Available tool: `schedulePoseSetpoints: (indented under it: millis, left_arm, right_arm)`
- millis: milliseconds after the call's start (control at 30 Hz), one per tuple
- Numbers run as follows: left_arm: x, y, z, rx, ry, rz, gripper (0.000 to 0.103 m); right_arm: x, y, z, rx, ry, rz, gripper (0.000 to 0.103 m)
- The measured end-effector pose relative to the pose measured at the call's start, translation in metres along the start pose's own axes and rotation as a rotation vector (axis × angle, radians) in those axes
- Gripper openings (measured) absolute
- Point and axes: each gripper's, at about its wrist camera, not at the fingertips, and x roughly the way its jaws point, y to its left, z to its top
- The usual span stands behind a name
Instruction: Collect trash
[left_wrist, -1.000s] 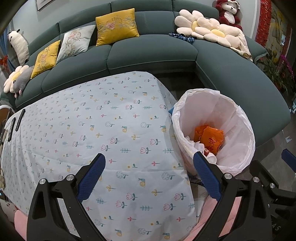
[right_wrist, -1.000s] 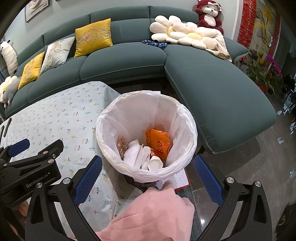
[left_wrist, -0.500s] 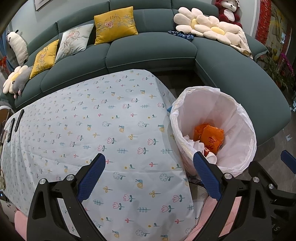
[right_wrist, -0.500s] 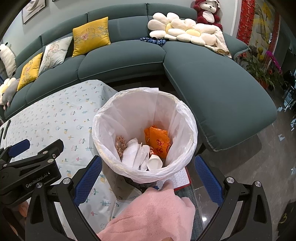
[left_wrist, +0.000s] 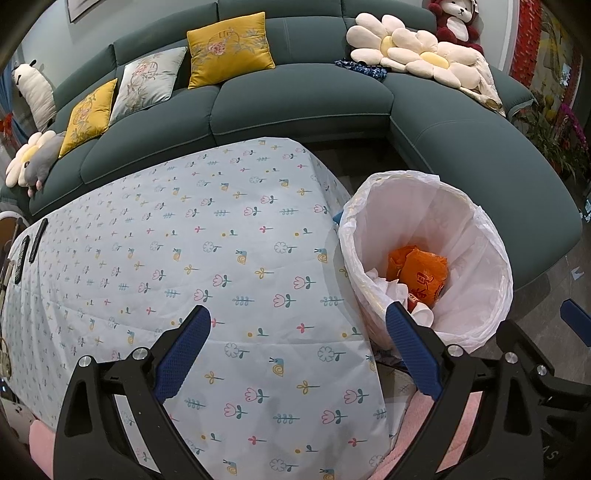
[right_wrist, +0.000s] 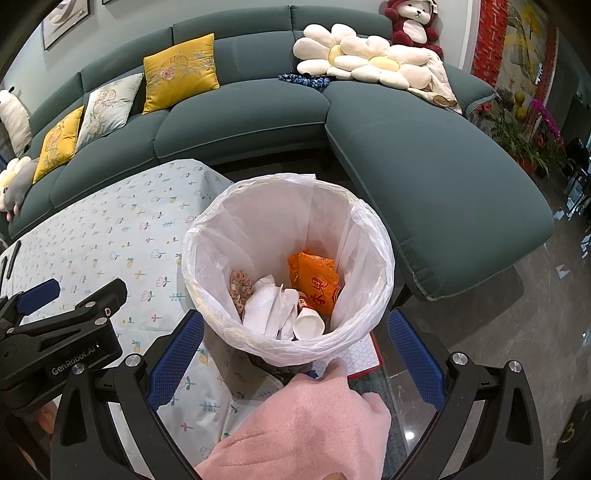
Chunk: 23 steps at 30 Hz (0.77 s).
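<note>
Above the lined bin (right_wrist: 288, 266), right gripper (right_wrist: 295, 347) wide and empty, left gripper (left_wrist: 297, 341) wide over the tablecloth (left_wrist: 184, 240), touching nothing

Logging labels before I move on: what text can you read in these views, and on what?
"GenRobot.AI": white print on the black left gripper body, right wrist view.
Red characters on the crumpled orange plastic bag inside the white-lined trash bin: too creased to read.
"AS": partial letters on the black right gripper body, left wrist view's corner.

My right gripper (right_wrist: 295, 350) hangs wide open over the white-lined round trash bin (right_wrist: 369, 221), whose mouth is unblocked. A pink fleece knee (right_wrist: 306, 424) crowds the near side. The flower-print tablecloth (left_wrist: 184, 240) before my open left gripper (left_wrist: 295, 339) lies bare; teal sofa (right_wrist: 424, 155) walls the far side.
</note>
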Motion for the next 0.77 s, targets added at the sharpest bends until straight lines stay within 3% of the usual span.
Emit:
schedulePoseSetpoints:
  millis: [767]
  left_arm:
    - [-0.0005, -0.0038, 0.0011, 0.025, -0.016, -0.014, 0.091]
  right_arm:
    - [0.0036, -0.0038, -0.0031, 0.017, 0.003, -0.006, 0.096]
